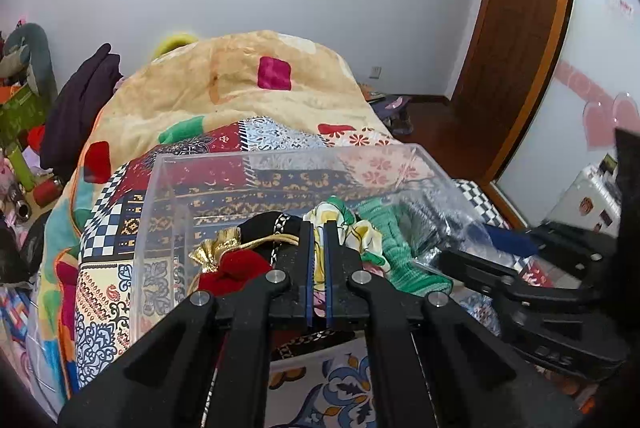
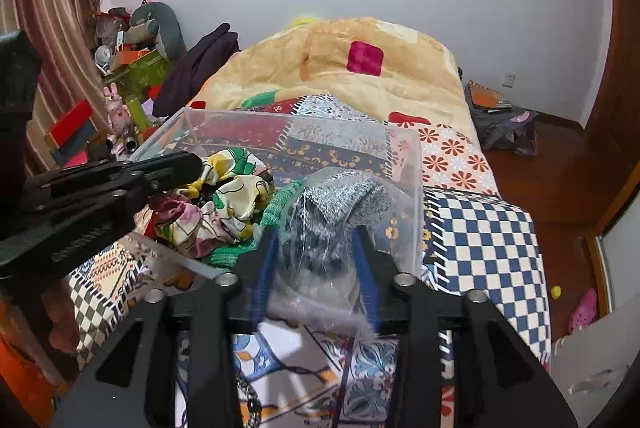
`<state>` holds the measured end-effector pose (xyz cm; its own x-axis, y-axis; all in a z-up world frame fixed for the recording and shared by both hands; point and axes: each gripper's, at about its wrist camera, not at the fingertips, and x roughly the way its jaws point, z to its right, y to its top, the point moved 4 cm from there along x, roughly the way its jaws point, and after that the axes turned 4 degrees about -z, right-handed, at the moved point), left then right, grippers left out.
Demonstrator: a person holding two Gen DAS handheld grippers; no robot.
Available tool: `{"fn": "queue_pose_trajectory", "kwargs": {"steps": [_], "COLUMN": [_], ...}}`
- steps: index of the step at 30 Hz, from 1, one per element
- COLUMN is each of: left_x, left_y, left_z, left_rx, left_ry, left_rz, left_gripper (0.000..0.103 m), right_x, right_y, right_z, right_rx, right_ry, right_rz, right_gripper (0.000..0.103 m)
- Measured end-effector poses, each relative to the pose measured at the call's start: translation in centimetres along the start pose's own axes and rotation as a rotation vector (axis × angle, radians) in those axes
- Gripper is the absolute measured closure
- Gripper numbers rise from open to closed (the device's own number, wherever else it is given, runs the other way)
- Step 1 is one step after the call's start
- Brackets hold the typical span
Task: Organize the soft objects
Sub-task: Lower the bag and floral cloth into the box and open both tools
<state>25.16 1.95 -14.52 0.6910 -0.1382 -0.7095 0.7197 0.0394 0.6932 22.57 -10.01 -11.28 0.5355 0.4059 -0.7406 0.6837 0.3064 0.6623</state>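
Observation:
A clear plastic bin sits on the patterned bedspread. Inside lie a black pouch with a gold cord, a red cloth, a yellow-green floral scarf, a green knit piece and a bag of grey knitwear. My left gripper is nearly shut on the floral scarf inside the bin. My right gripper holds the grey knitwear bag between its fingers at the bin's near right corner.
A folded beige blanket lies behind the bin. A dark garment hangs at the bed's left, beside cluttered shelves. A bag lies on the wooden floor to the right, near a brown door.

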Motion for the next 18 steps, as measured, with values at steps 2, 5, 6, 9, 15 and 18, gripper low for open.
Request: {"fn": "queue_pose_trajectory", "kwargs": {"steps": [2,5,6,9,15,18], "left_x": [-0.1,-0.3,-0.4,-0.9,-2.4,-3.2], "left_y": [-0.1,-0.3,-0.3,-0.6,-1.2,-1.8], "left_z": [0.1,0.2,0.1,0.0,-0.1,0.1], "left_rx": [0.016,0.040,0.042,0.039,0.031,0.027], "left_ry": [0.006,0.025,0.030,0.036,0.026,0.021], "left_rz": [-0.002,-0.011,-0.014,-0.023,-0.007,0.000], "left_gripper": [0.100,0.092,0.090,0.077,0.054,0.044], "right_x": [-1.0,-2.5,-2.9,-4.1,-4.2,-2.9], "right_y": [-0.2,-0.5,-0.6,-1.2,-3.8,-5.0], "right_z": [0.0,0.1,0.1,0.2,-1.1,-2.0], "right_rx": [-0.004,0.002,0.010,0.032,0.032,0.012], "right_ry": [-0.002,0.008,0.017,0.053,0.148,0.164], "right_rz": [0.023,0.052,0.058,0.069,0.016,-0.035], "right_gripper": [0.046,0.044,0.044,0.043,0.043,0.043]}}
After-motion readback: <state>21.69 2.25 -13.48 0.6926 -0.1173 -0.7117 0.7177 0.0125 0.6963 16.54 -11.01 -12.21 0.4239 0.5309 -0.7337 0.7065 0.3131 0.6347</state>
